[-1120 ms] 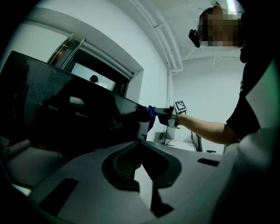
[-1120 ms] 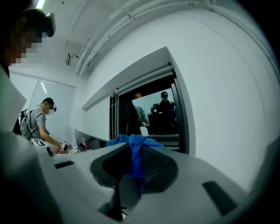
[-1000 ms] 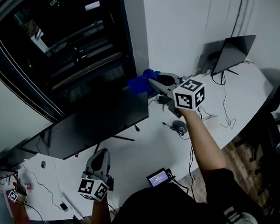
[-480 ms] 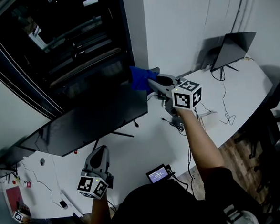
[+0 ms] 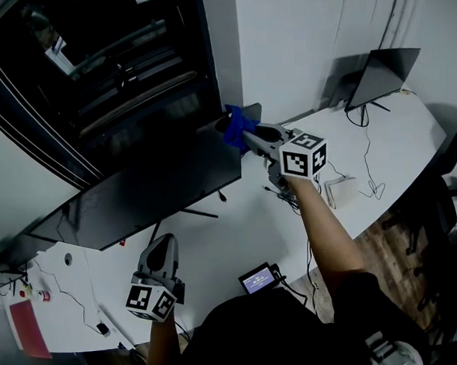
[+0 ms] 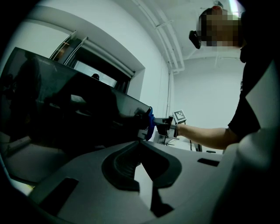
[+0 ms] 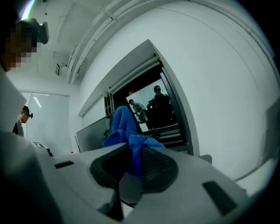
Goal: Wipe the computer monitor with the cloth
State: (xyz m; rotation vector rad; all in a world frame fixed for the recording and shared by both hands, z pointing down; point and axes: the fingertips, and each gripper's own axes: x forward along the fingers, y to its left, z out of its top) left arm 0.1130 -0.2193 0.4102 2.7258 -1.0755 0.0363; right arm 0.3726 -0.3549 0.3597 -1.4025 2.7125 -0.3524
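Right gripper (image 5: 249, 137), jaws clamped on a bunched blue cloth (image 5: 238, 125), holds the fabric at the upper right corner of the computer monitor (image 5: 136, 196), where the cloth appears to meet the edge of the dark screen. In the right gripper view the cloth rises in a loose fold out from between the two jaws, with the monitor's panel just behind it. The wide black monitor stands on a slim stand on a curved white desk (image 5: 240, 239), its screen unlit and tilted across the head view. Below the monitor's lower edge, near the front of the desk, the left gripper (image 5: 162, 253) hovers well apart from the screen, its jaws drawn together with nothing between them, pointing up towards the panel. Nearer the person than the monitor, at the desk's front edge, lies a small device with a lit screen (image 5: 259, 281). To the right of the monitor, a white box (image 5: 340, 189) sits among loose cables, and farther right a second dark screen (image 5: 381, 77) stands by the wall. Behind the monitor, a large dark glass opening (image 5: 103, 69) fills the wall.
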